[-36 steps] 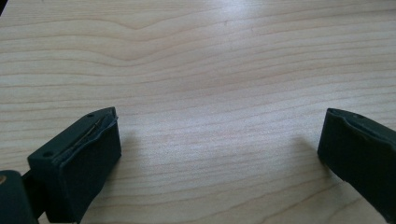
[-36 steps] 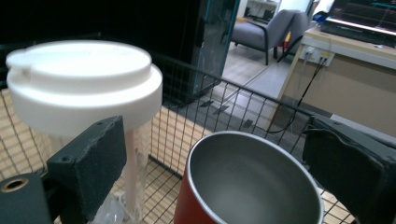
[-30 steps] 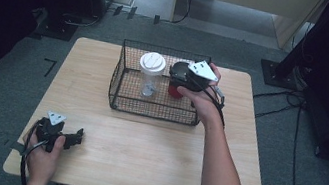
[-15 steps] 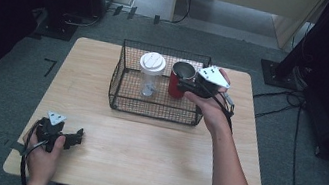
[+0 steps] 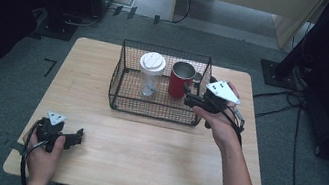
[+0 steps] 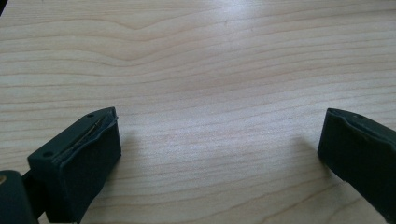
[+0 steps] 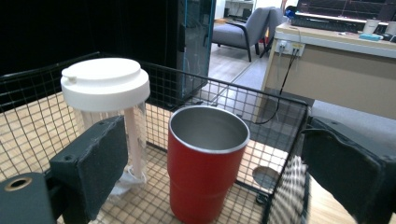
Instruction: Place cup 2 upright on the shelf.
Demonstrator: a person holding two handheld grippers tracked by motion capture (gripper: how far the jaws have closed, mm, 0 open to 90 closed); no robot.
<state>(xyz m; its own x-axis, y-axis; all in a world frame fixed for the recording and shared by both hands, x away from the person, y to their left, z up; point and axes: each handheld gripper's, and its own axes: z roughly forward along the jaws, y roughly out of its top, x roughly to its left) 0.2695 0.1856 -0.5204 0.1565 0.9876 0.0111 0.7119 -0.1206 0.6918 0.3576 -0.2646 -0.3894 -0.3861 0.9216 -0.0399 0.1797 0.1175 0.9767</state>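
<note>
Your left gripper (image 5: 75,137) idles on the counter (image 5: 152,151), jaws wide, holding nothing. Red cup (image 5: 181,79) stands upright in the wire basket (image 5: 155,105), beside the lidded tumbler (image 5: 150,72). Right gripper (image 7: 210,154), jaws wide & empty: center them round the cup's mid-body, clear the wire, then squeeze.

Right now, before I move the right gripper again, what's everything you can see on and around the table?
Table: one, light wood, centre.
Wire basket: one, black, far middle of the table.
Red cup: one, red with a metal inside, open top, upright in the basket's right part.
Clear cup: one, see-through with a white lid, upright in the basket, left of the red cup.
Small round disc: one, grey, basket floor.
Left gripper: one, black, open, near left of the table.
Right gripper: one, black, open, at the basket's right side, jaws either side of the red cup.
</note>
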